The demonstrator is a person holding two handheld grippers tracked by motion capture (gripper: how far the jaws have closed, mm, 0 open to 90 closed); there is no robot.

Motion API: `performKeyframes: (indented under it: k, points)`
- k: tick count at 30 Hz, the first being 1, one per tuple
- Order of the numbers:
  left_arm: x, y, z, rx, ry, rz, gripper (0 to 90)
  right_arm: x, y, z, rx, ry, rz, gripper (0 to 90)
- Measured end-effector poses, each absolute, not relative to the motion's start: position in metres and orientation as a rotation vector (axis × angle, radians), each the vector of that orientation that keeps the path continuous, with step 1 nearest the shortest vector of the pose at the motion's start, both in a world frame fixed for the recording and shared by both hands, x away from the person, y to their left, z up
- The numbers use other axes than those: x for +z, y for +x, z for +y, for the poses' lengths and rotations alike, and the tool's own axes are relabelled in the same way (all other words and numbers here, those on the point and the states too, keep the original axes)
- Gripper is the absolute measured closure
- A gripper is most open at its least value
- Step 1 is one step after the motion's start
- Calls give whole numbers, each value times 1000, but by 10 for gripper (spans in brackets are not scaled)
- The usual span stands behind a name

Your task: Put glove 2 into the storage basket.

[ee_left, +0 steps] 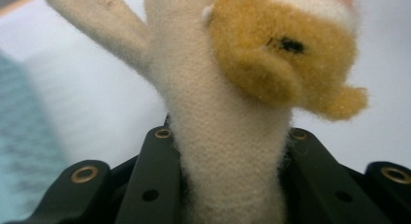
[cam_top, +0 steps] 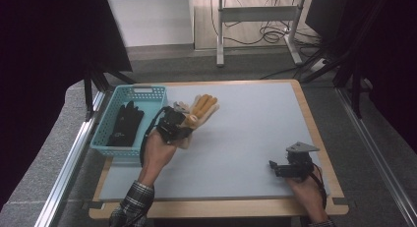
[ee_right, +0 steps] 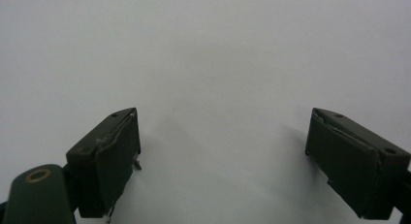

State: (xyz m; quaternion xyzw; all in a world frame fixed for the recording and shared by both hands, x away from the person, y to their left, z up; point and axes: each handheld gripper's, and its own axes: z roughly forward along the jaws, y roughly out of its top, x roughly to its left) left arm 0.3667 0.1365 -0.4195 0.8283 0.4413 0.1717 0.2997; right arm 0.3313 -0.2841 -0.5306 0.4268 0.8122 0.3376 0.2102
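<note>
A cream and tan fuzzy glove (cam_top: 200,110) hangs lifted above the table, just right of the blue basket (cam_top: 110,141). My left gripper (cam_top: 178,126) is shut on its cuff. In the left gripper view the cream cuff (ee_left: 228,151) is squeezed between the two black jaws, and the tan part (ee_left: 281,54) spreads above them. A black glove (cam_top: 125,123) lies inside the basket. My right gripper (cam_top: 273,167) rests low over the table at the front right, open, with bare table between its fingers (ee_right: 114,156).
The grey table top (cam_top: 246,128) has a wooden rim. The blue basket stands at the table's left edge. A metal rail (cam_top: 74,153) runs along the left side. Desk legs and cables (cam_top: 265,35) are on the floor beyond.
</note>
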Motion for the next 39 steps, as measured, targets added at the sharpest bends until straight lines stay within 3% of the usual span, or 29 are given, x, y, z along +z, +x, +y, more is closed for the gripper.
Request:
performKeyframes:
  k: [12, 21, 39]
  points:
    - [-400, 379, 220, 575, 2081, 1452, 708, -531, 331, -284, 939, 1187, 2258, 121]
    - [-416, 393, 263, 572, 2077, 1675, 693, -531, 331, -284, 938, 1187, 2258, 121]
    - [-480, 452, 260, 372, 2199, 1792, 658, -531, 331, -284, 940, 1186, 2258, 121]
